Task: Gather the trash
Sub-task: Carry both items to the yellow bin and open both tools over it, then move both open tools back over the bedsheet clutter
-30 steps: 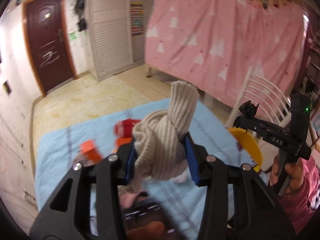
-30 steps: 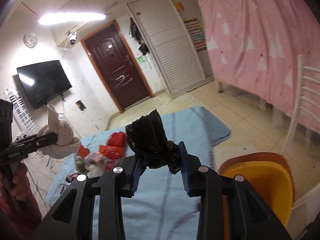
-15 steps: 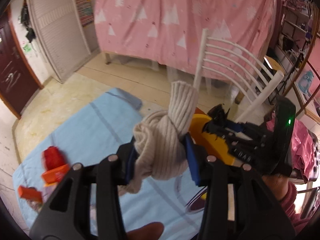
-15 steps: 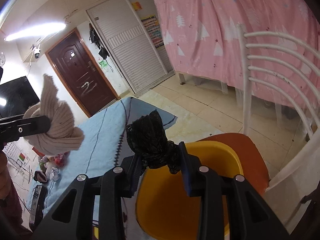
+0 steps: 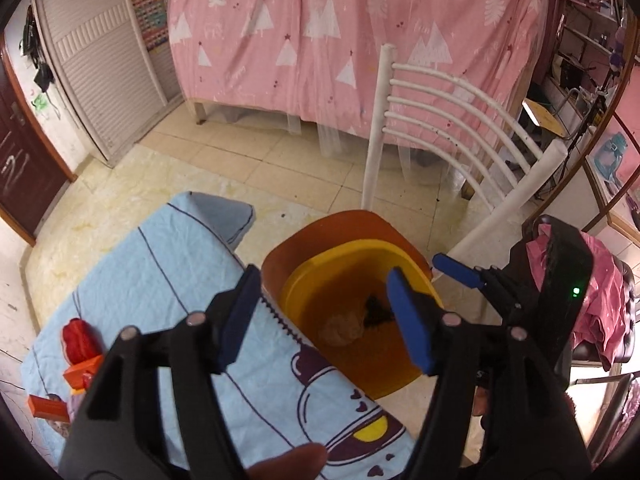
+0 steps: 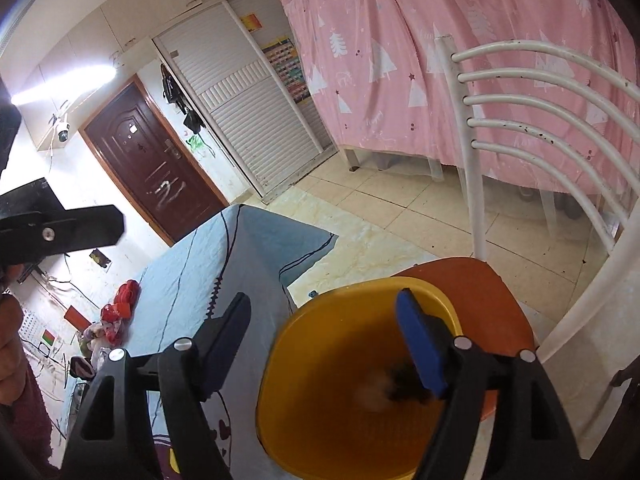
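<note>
A yellow basin (image 5: 304, 276) stands on an orange chair seat (image 5: 280, 248). In it lie a beige knitted sock ball (image 5: 340, 330) and a black sock ball (image 5: 374, 314). My left gripper (image 5: 326, 316) is open and empty above the basin's near rim. My right gripper (image 6: 326, 340) is open and empty over the basin (image 6: 320, 332); the two balls show blurred in it, beige (image 6: 374, 392) and black (image 6: 404, 384). The right gripper also shows at the right of the left wrist view (image 5: 460, 276).
A table with a light blue cloth (image 5: 160, 280) stands left of the chair, carrying red and orange packets (image 5: 80, 344) at its far end. The white chair back (image 5: 460, 120) rises behind the basin. A pink curtain (image 5: 340, 40) hangs beyond.
Both grippers moved over the yellow basin and opened. The beige ball left my left gripper and the black ball left my right gripper; both now lie in the basin.
</note>
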`<state>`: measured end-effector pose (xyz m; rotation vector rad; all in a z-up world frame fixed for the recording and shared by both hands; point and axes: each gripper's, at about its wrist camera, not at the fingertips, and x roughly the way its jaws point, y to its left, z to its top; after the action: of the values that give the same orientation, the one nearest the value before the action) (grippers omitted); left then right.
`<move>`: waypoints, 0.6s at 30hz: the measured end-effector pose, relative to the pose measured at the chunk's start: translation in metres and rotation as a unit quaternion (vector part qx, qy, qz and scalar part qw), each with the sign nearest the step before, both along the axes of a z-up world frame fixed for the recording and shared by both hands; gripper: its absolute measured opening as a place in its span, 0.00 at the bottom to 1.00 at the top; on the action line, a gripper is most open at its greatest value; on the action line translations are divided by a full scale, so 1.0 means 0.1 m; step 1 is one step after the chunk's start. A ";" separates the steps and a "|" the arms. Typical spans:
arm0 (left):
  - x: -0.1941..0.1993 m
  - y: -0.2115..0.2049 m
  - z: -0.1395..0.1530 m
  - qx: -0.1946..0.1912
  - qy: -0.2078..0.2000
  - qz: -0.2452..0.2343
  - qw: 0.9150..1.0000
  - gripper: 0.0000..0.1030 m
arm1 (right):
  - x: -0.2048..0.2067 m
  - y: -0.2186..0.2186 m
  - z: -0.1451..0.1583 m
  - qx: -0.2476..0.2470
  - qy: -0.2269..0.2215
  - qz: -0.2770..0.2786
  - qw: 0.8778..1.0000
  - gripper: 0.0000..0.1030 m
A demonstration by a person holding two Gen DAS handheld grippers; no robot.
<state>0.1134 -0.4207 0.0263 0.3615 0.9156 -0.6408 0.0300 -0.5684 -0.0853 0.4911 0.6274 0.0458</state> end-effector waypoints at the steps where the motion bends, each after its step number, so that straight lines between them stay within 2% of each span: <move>1: -0.02 0.05 0.04 -0.003 -0.004 0.002 1.000 0.61 | 0.01 0.01 0.01 0.001 -0.001 0.002 1.000 0.67; 8: -0.02 0.53 0.32 -0.028 -0.025 0.042 0.998 0.61 | 0.14 0.20 0.13 -0.011 -0.003 0.026 1.000 0.67; 18: 0.02 1.38 0.55 -0.037 -0.049 0.106 0.992 0.61 | 0.32 0.75 0.44 -0.044 -0.018 0.074 0.996 0.67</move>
<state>0.1152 -0.2824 0.0815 0.2234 0.8205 -0.4565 0.0618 -0.4936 -0.0409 0.3576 0.6279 0.1664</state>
